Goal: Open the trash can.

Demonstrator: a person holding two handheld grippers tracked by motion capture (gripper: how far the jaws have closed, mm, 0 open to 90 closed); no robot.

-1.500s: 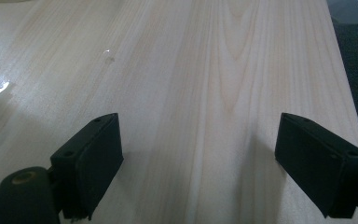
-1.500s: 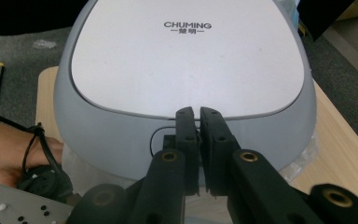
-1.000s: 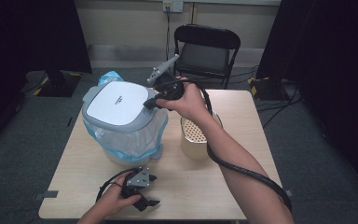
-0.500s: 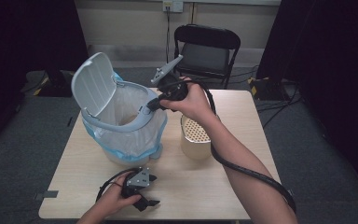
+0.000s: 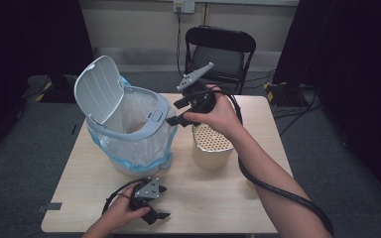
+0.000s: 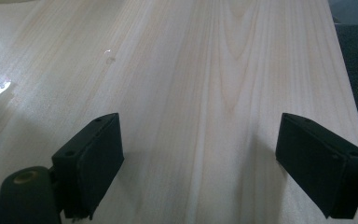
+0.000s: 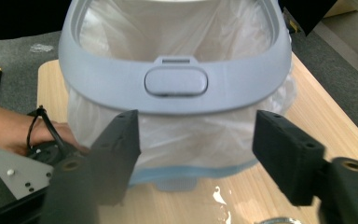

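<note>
A bin [image 5: 129,135] with a grey rim and a clear liner stands on the left half of the table. Its white lid [image 5: 96,89] is tipped up and open. My right gripper [image 5: 174,112] hovers just right of the rim's push button [image 5: 157,116], a little apart from it. Its jaws have just been opening and hold nothing. In the right gripper view the right gripper [image 7: 196,130] faces the button [image 7: 175,81] and the rim [image 7: 112,91]. My left gripper [image 5: 162,202] rests open on the table near the front edge, with bare wood between its left gripper [image 6: 198,140] pads.
A cream canister [image 5: 211,144] with a perforated top stands right of the bin, under my right wrist. A black folding chair [image 5: 221,49] stands behind the table [image 5: 218,198]. The floor around is dark carpet. The right gripper's cable trails along the forearm.
The bin's lid has swung from shut to standing open. My right gripper has drawn back to the right from the button and its jaws have opened. The left gripper has not moved.
</note>
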